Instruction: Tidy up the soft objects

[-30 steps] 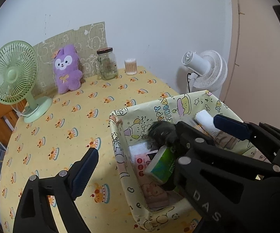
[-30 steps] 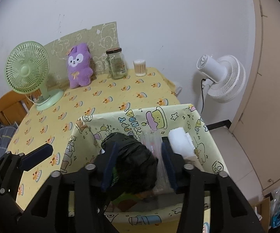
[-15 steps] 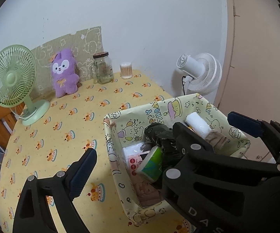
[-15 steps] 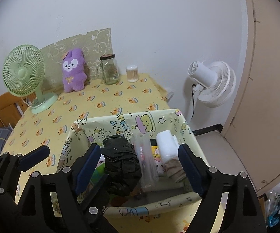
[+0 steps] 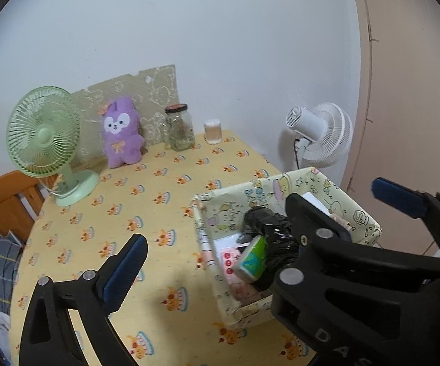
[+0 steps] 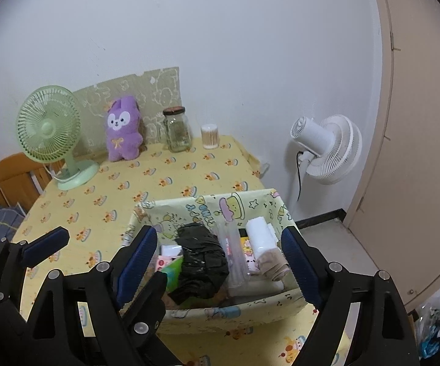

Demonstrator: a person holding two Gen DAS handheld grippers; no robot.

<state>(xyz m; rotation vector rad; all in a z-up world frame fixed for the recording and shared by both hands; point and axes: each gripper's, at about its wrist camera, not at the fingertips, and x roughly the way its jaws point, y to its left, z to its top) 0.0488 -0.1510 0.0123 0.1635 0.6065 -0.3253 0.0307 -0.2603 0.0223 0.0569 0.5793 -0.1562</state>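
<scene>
Hovering spread and empty, jaws just opened, the right tool (image 6: 217, 262) has left the black bundle (image 6: 201, 262) in the box (image 6: 220, 314); probably the purple plush (image 6: 122, 131) next.

On the table (image 6: 165, 189), at the near right edge, a box (image 6: 207, 210) holding a bundle (image 6: 201, 259) left of a roll (image 6: 259, 235); along the far wall, left to right, desk fan (image 6: 47, 128), plush toy (image 6: 122, 131), jar (image 6: 177, 131), swab pot (image 6: 210, 136).

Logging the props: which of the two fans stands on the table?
The green fan, on its round base at the table's back left, beside the purple plush. The white fan is off the table, by the wall.
</scene>
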